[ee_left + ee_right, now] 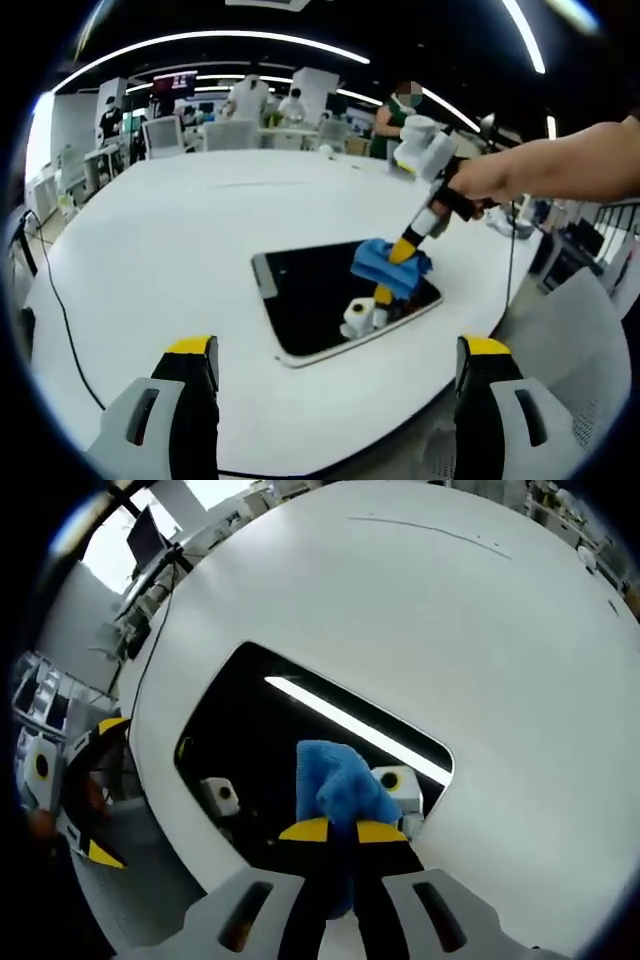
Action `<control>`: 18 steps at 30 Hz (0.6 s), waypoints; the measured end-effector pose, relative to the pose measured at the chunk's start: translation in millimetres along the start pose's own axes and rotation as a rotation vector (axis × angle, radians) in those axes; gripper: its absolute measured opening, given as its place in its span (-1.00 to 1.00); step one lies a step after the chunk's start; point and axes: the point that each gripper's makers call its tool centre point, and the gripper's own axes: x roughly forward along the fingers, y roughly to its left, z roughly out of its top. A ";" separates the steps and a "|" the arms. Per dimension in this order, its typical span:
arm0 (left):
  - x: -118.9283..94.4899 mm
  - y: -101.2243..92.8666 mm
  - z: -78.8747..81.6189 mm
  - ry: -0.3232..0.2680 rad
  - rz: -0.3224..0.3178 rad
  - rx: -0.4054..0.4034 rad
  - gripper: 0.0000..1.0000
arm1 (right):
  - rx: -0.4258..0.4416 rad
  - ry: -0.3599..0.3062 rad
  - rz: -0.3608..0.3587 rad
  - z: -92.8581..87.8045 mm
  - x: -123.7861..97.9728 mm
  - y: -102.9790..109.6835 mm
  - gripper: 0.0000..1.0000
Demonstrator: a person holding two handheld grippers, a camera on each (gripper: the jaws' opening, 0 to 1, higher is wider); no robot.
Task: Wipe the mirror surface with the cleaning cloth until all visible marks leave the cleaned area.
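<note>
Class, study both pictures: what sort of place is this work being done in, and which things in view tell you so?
Probably an open-plan office or lab. A large white table holds the mirror; behind it stand desks with office chairs, a wall screen and long ceiling strip lights, with people working in the background.

Broad white tabletop (170,260), rounded at the edges. Flat on it, near the front edge: a dark rectangular mirror (310,300) with a pale frame, reflecting a ceiling light strip. A thin black cable (62,310) trailing across the left side.
</note>
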 end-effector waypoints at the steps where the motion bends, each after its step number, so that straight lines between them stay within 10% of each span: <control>1: 0.1 -0.1 0.0 0.001 -0.001 0.002 0.99 | 0.003 -0.001 0.000 -0.9 -0.5 -1.7 -0.97; 18: -0.3 0.2 1.5 -0.013 -0.001 -0.005 0.99 | -0.001 0.010 -0.028 -16.6 -11.4 -15.3 -0.97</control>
